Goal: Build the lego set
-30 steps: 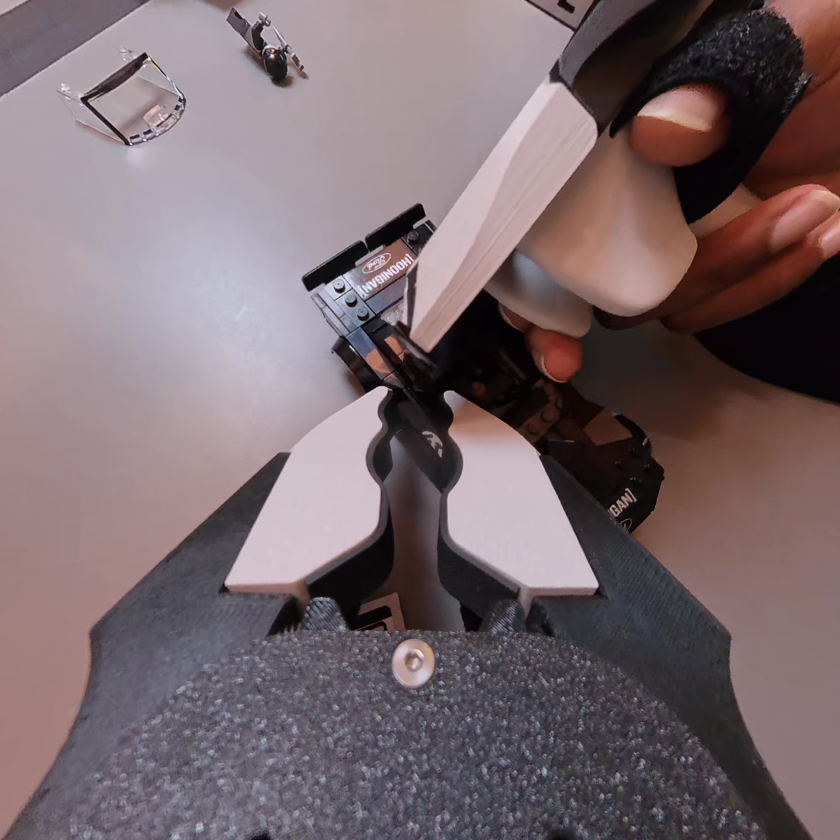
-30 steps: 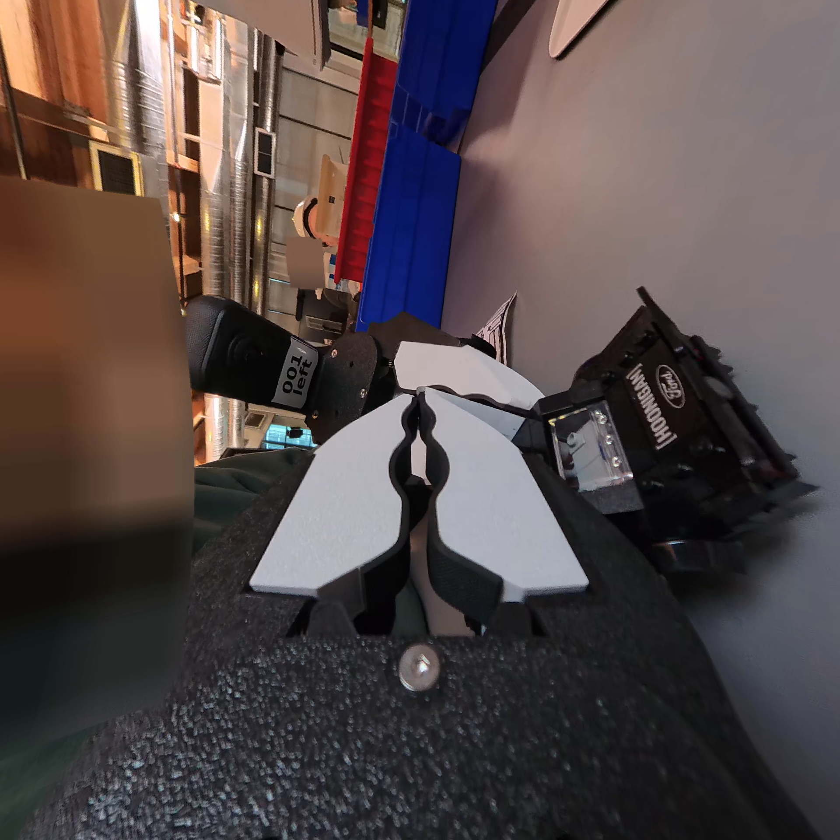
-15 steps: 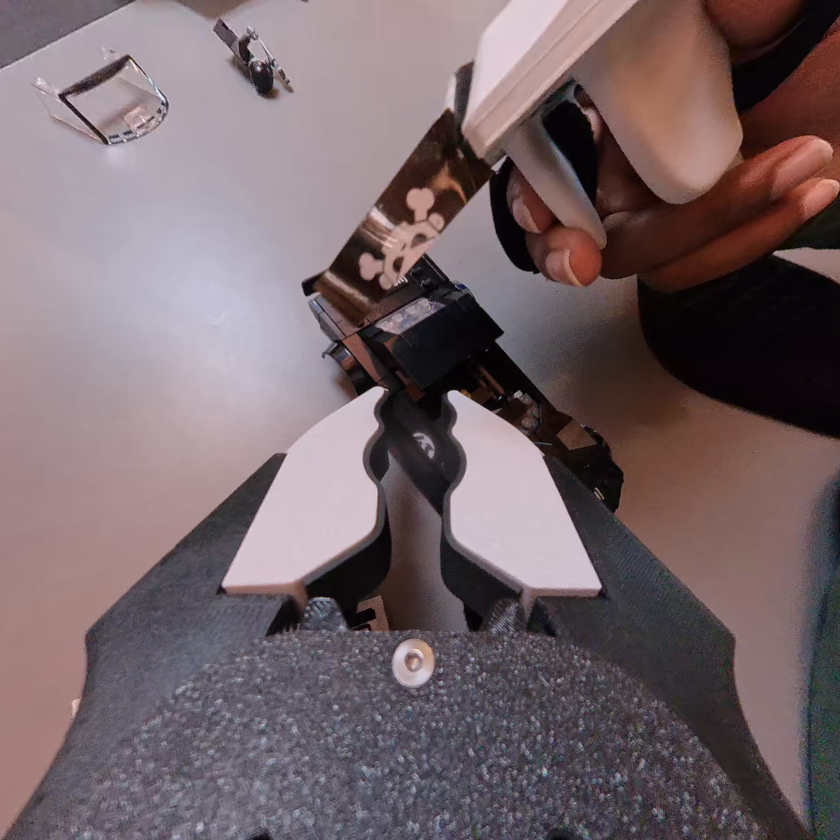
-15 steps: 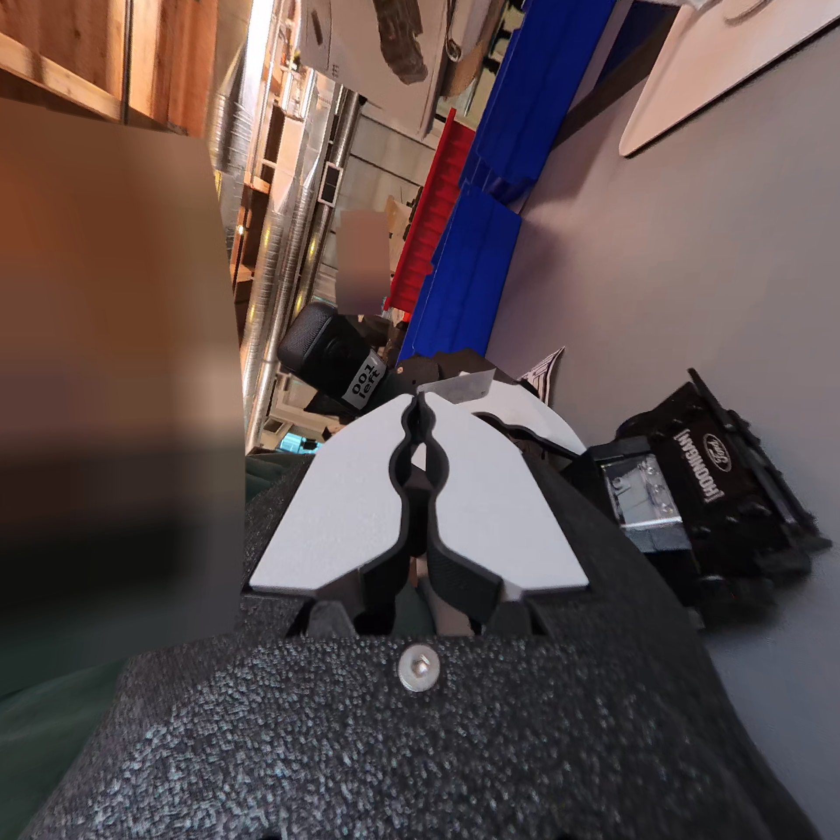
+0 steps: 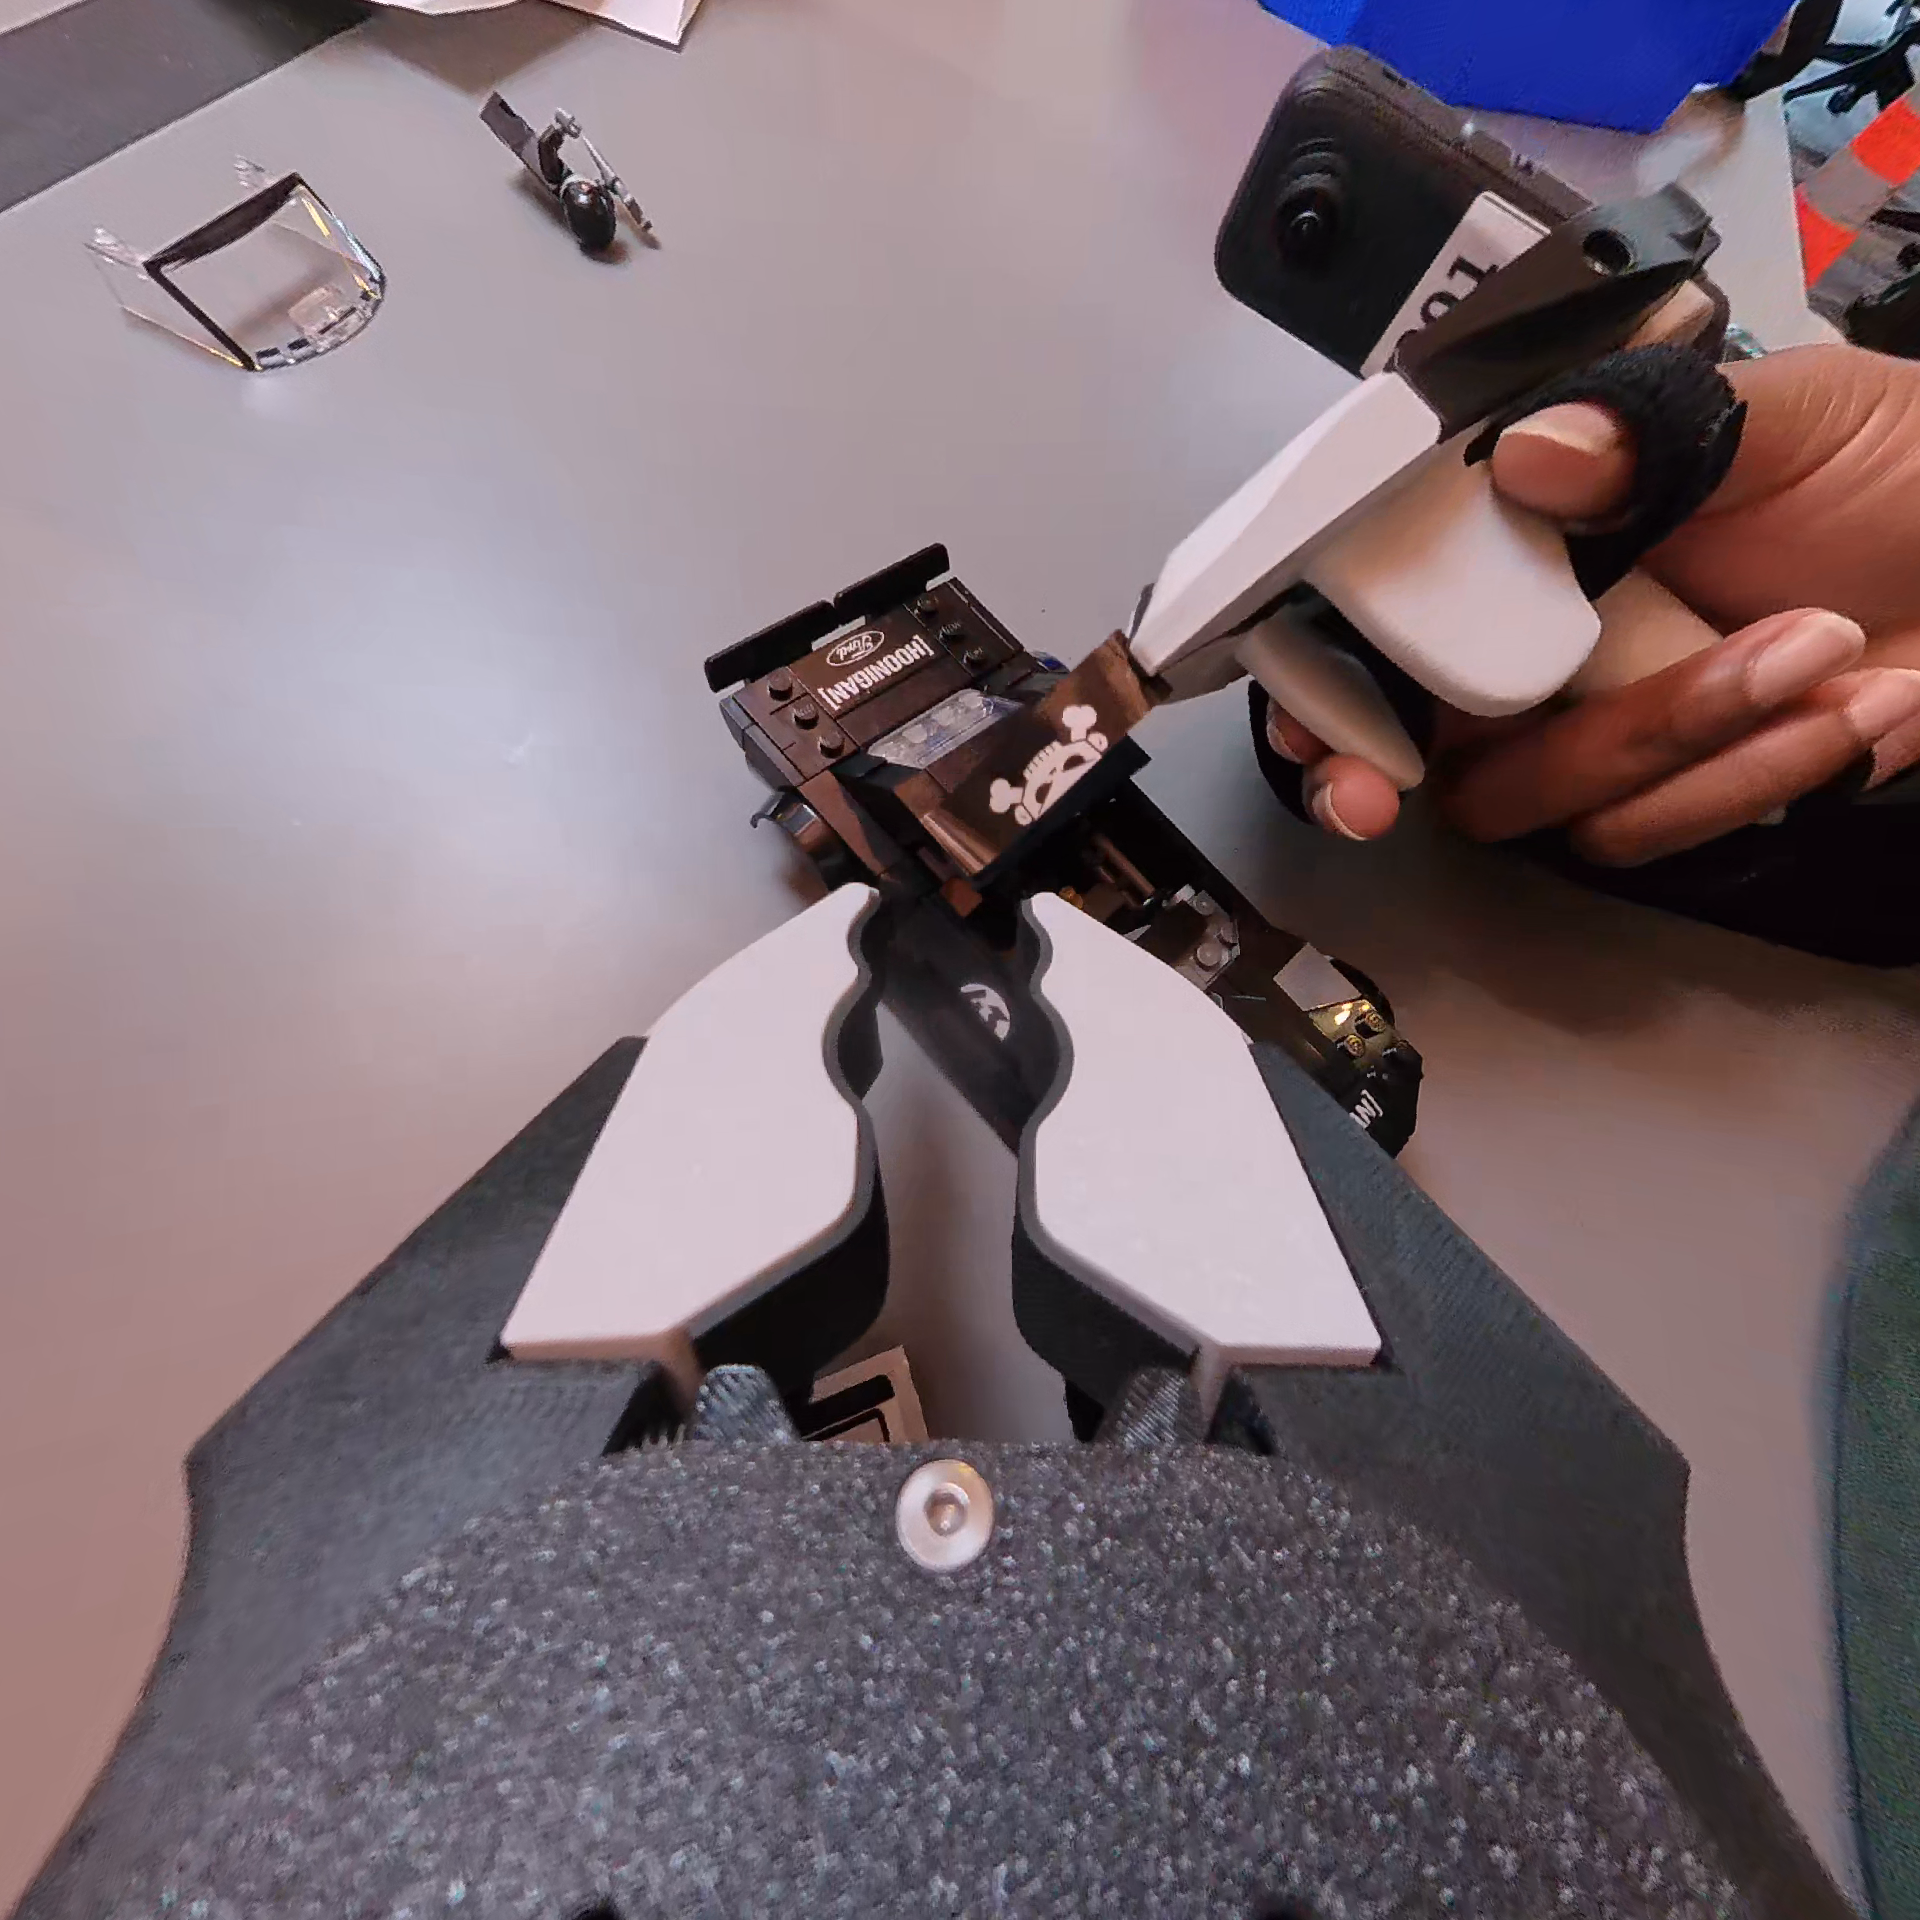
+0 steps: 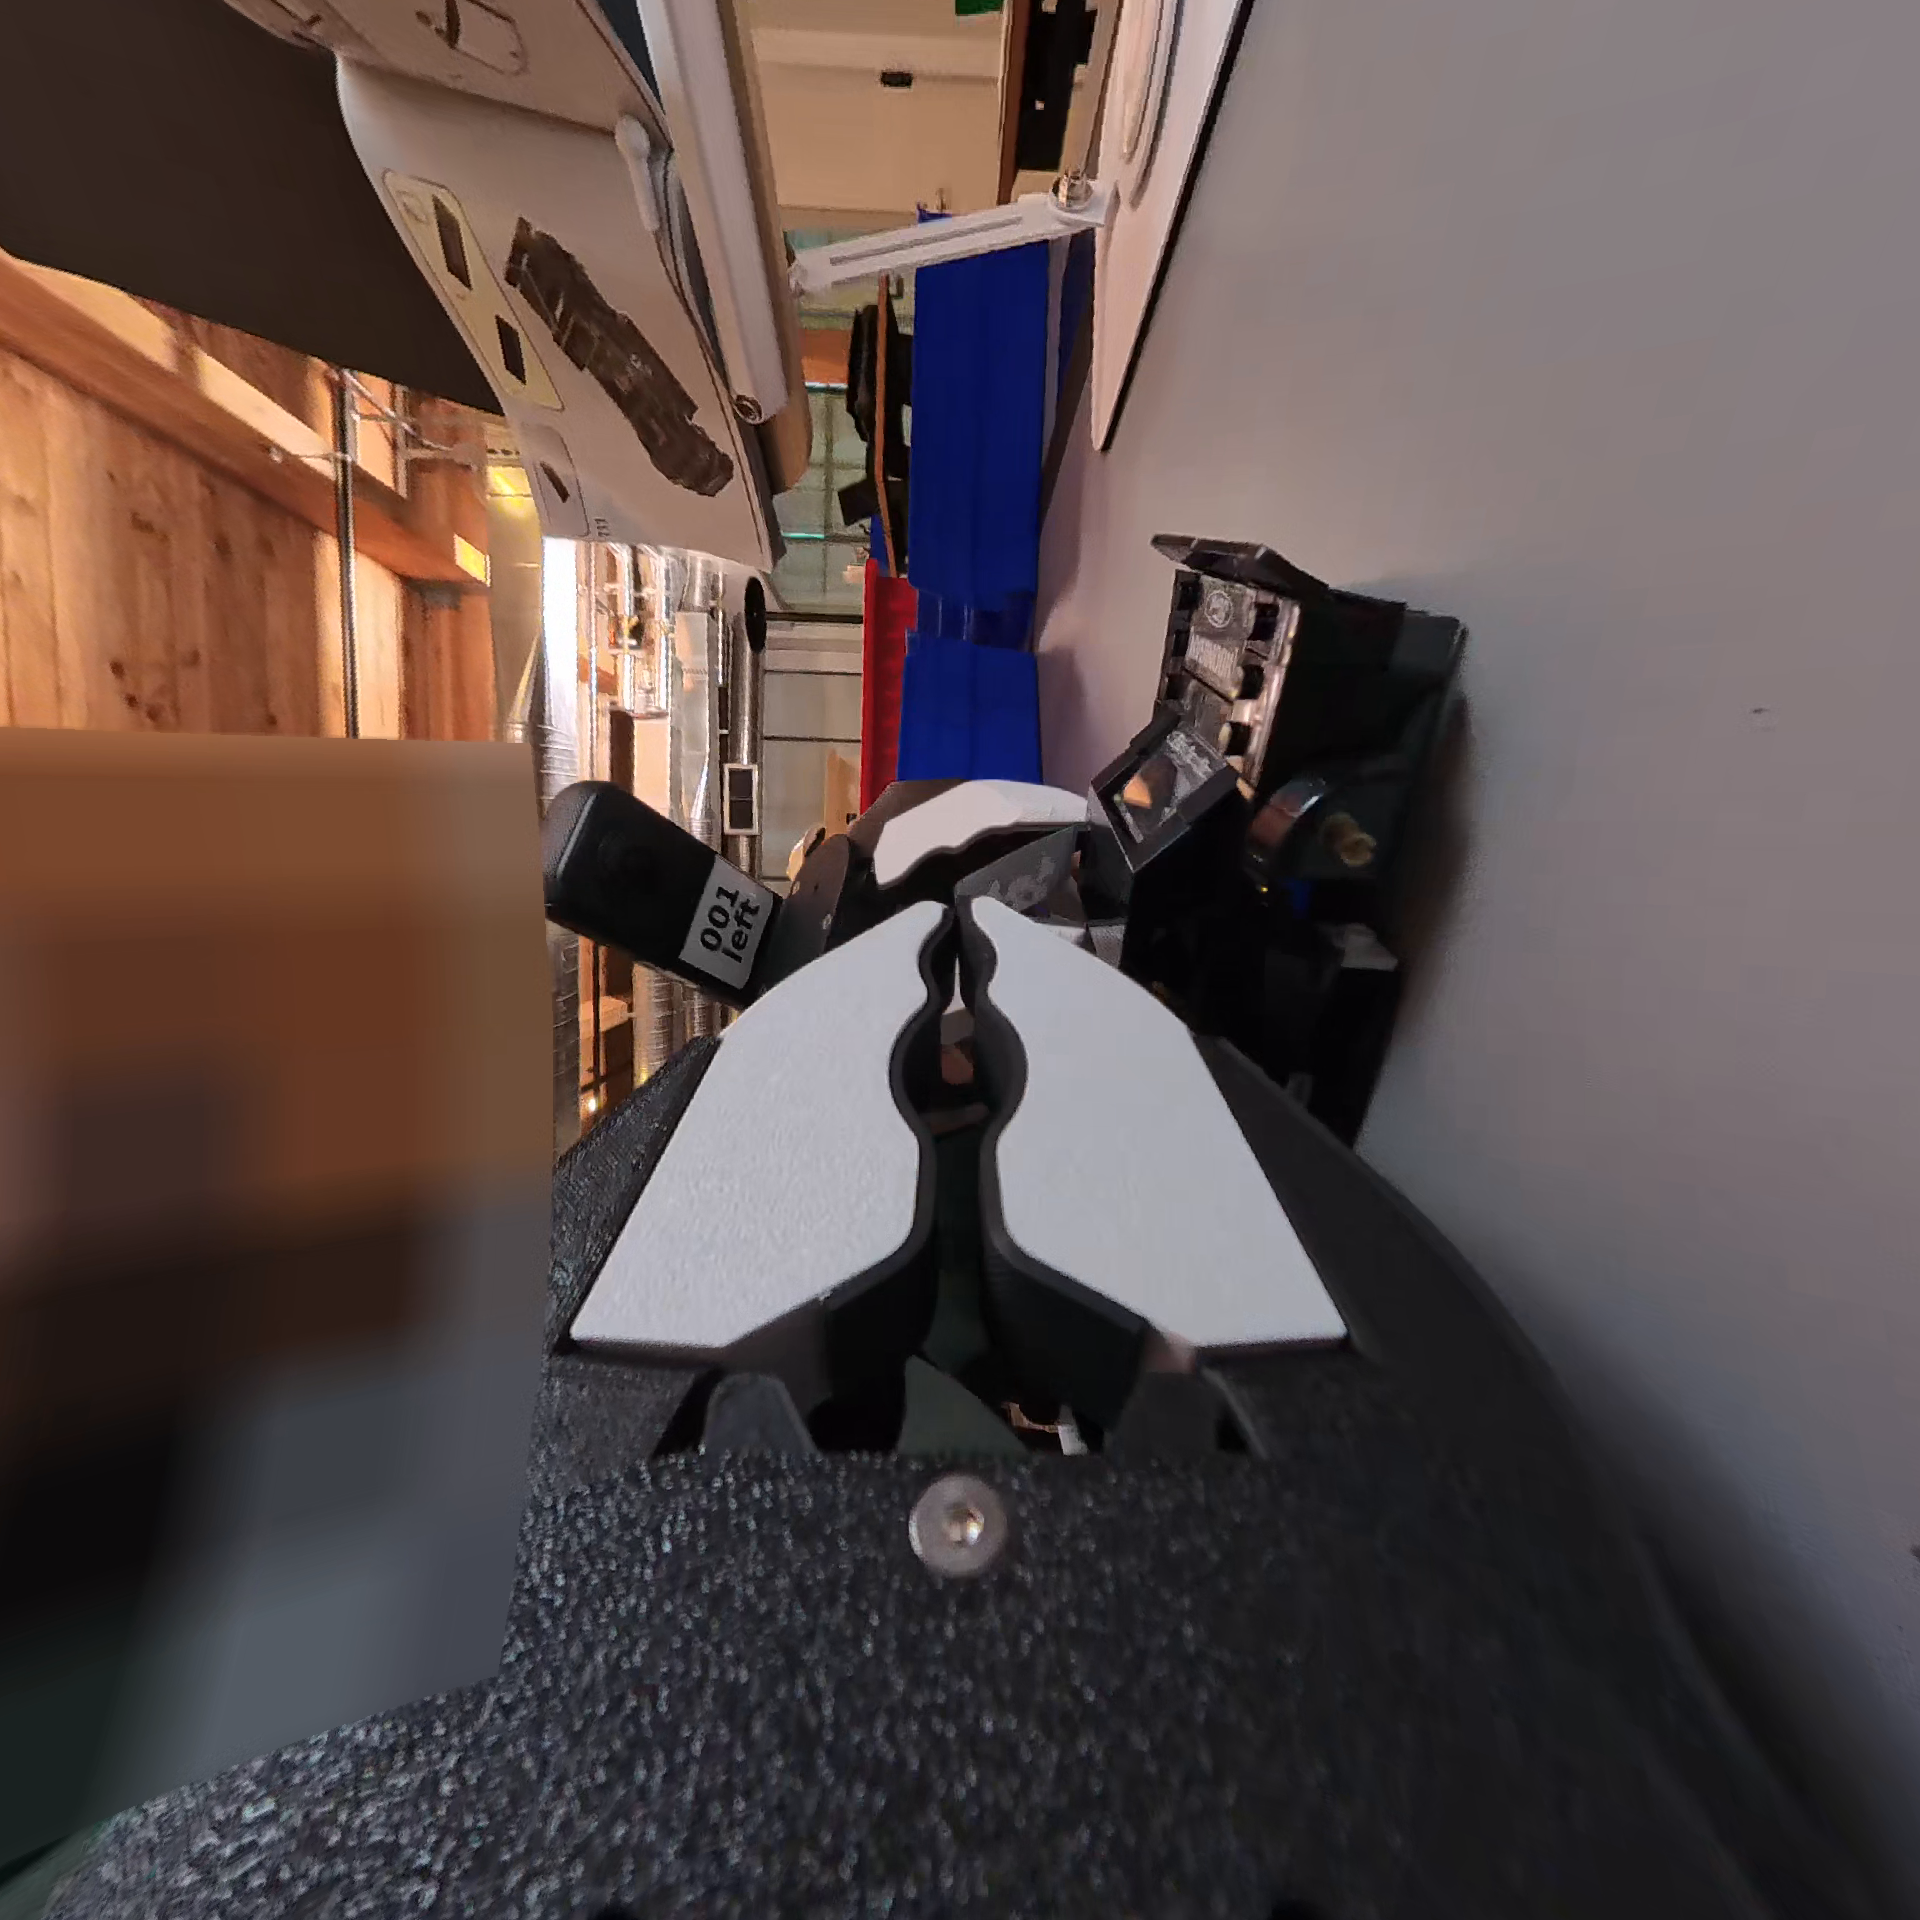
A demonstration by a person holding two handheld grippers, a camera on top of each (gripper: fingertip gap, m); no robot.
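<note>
Left gripper (image 5: 951,914) clamps the black car (image 5: 914,717); right gripper (image 5: 1143,665) pinches the skull panel (image 5: 1049,769) (seemingly resting on the car roof), both nearly closed

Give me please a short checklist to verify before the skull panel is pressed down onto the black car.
1. Left gripper shut on the black lego car, which rests on the table: ok.
2. Right gripper shut on the skull panel by its far end: ok.
3. Panel over the car's cabin, skull side up: ok.
4. Panel seated flat on the studs: not ok; it is tilted, its gripped end high.
5. Studs under the panel lined up: cannot tell, they are hidden.
6. Loose clear windscreen and small dark part far from the car: ok.
</note>
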